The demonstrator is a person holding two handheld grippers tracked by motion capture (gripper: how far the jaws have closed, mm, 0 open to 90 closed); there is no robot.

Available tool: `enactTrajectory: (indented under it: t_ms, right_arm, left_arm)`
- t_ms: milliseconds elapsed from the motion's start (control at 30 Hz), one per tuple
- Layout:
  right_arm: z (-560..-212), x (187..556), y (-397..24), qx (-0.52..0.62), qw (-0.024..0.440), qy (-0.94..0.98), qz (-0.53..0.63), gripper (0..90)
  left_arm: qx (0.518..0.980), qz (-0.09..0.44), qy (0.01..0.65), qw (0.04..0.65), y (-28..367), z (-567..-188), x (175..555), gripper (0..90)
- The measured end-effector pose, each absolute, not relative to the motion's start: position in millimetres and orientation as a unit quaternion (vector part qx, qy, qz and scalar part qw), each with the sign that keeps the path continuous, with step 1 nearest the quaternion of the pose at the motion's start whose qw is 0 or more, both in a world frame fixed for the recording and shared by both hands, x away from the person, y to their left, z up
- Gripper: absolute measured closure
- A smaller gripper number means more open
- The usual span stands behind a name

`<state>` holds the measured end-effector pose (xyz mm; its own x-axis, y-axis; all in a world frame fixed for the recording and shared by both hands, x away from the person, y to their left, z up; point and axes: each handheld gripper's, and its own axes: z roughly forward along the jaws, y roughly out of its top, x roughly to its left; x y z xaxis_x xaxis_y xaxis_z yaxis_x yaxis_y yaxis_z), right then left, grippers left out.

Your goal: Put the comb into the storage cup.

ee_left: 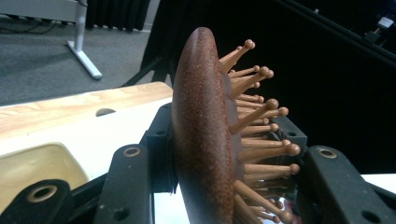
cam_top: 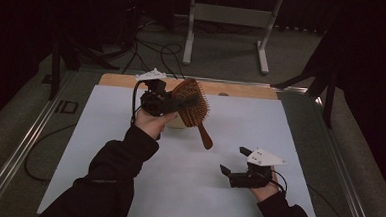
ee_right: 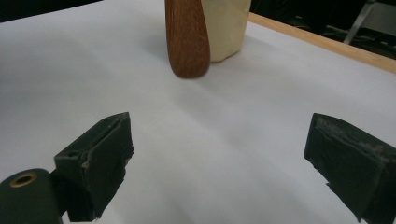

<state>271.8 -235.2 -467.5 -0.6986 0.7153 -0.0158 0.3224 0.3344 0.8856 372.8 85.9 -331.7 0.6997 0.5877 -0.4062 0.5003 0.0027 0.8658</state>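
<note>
The step in hand looks like a carry: the left tool (cam_top: 168,103) has its jaws clamped on the head of a brown wooden paddle hairbrush with ball-tipped wooden pins (cam_top: 192,104), one jaw on the smooth back, the other among the pins, and holds it in the air above the far part of the white-covered counter (cam_top: 104,149). The brush hangs tilted, its handle pointing down and toward the near right, clear of the surface. A cream-coloured block-like container (cam_top: 176,120) sits on the counter just below and behind the brush; what it is I cannot tell.

The right tool (cam_top: 234,169) rests low at the near right, jaws spread wide and empty, facing the handle tip from well apart.

The next move probably calls for lowering the brush gently, or bringing the handle to the waiting right tool, keeping the pins unstrained.
</note>
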Motion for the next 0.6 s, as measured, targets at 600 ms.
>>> enactTrajectory:
  t_ms: [600]
  right_arm:
    - [-471.5,264.6,-248.5,0.334,0.217,0.785,0.475,7.9]
  left_arm:
    - [0.691,0.088,0.410,0.589,122.0,-308.3,394.6,54.9]
